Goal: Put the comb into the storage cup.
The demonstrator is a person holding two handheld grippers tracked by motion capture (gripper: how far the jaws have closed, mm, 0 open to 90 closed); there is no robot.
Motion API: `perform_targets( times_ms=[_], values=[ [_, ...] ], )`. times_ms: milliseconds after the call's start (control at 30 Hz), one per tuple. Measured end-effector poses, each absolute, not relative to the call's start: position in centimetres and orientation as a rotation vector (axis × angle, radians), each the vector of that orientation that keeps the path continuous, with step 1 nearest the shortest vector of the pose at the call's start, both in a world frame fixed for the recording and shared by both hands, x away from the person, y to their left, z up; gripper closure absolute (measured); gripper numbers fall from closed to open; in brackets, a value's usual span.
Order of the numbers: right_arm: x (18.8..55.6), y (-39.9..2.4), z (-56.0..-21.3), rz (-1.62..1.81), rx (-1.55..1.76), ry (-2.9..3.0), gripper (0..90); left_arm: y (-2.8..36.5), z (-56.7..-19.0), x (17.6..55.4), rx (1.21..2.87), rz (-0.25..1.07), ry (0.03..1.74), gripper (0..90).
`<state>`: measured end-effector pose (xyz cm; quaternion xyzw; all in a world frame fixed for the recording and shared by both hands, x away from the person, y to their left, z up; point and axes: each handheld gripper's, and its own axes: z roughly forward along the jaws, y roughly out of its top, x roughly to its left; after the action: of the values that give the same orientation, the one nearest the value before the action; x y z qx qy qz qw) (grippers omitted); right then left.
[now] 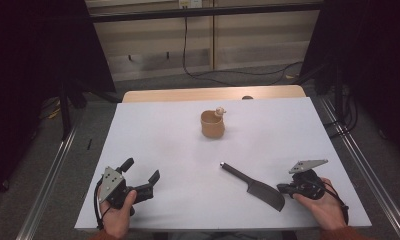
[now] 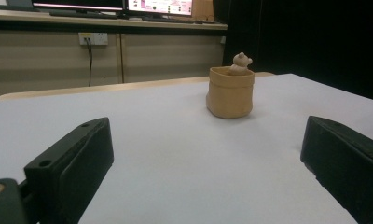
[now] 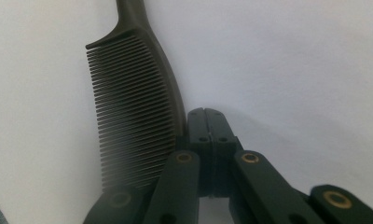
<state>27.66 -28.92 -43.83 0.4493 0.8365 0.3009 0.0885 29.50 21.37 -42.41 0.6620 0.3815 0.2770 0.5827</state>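
High overhead cam; gripper cams low; shared pot (image 1: 212, 125).

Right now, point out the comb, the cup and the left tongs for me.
comb (image 1: 262, 190): high view, on the toothed head.
cup (image 1: 212, 125): high view, on its front wall.
left tongs (image 1: 141, 172): high view, midway between the open tips.

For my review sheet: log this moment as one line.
left gripper: open, empty | right gripper: shut, beside comb, not holding | comb flat on table | cup upright, untouched

No legible text (monitors too blurred)
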Motion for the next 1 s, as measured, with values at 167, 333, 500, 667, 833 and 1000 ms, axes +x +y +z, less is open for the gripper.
perform_targets(
  times_ms=[167,333,500,667,833,1000],
  values=[
    [27.7,-29.2,-43.6,0.943,1.316,2.431,86.8,21.3,-42.5,29.5,1.544,0.637,0.893,2.5],
    [27.7,-29.9,-43.5,1.075,1.321,2.317,80.1,21.3,-42.5,29.5,1.545,0.639,0.890,2.5],
    [27.6,-30.5,-43.1,1.140,1.318,2.223,64.4,21.2,-42.5,29.5,1.547,0.635,0.892,2.5],
    [27.5,-30.3,-42.8,1.181,1.292,2.162,42.5,21.2,-42.5,29.5,1.547,0.636,0.892,2.4],
    [27.7,-30.4,-42.4,1.219,1.309,2.114,17.6,21.2,-42.5,29.5,1.549,0.638,0.892,2.4],
    [27.9,-30.3,-42.3,1.250,1.281,2.130,7.8,21.2,-42.5,29.5,1.552,0.636,0.890,2.4]
  ],
)
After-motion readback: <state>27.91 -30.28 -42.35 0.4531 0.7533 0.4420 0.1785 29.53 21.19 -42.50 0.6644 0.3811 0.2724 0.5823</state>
